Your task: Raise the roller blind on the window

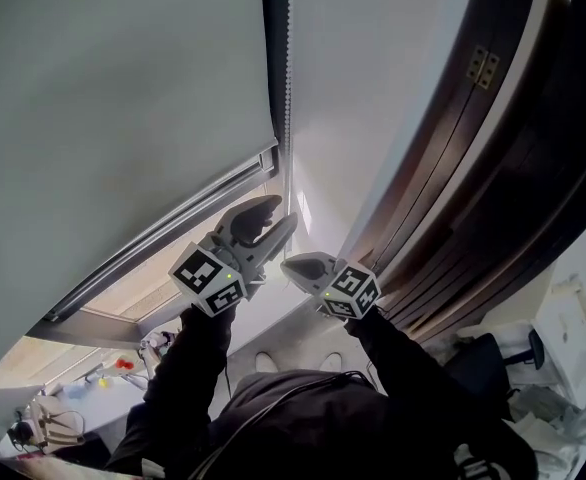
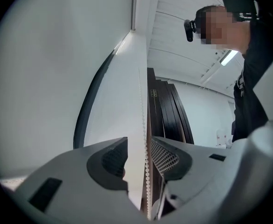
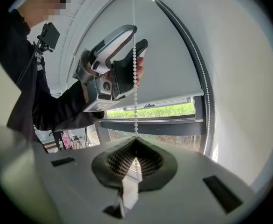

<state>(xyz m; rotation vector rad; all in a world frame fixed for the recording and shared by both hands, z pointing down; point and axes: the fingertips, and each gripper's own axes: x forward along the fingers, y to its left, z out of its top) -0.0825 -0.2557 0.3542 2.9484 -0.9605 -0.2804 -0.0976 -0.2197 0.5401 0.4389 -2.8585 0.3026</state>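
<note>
1. Far left: roller blind (image 1: 123, 88) covers most of the window (image 1: 178, 278). Its bottom bar (image 1: 163, 230) hangs low, w/ only a strip of glass bare under it. Lots left to raise, I'd say.
2. At the blind's right edge, left gripper (image 1: 282, 213) is the higher of the two. Jaws apart, bead chain (image 1: 287, 118) runs between the pads, nearer one pad, not pinched.
3. Just below, right gripper (image 1: 291, 265): jaws together, clamped on the chain.
4. Risk: if R lets go before L bites, the chain goes slack & could swing out of L's gap. It's thin & off-centre, an easy miss.
5. Risk: a pull off-vertical, and beads may slip thru the pads or jam up top, so the blind stalls or creeps back down.
6. Far right: dark wood frame (image 1: 473, 168) is close to R. A wide swing could knock it.
</note>
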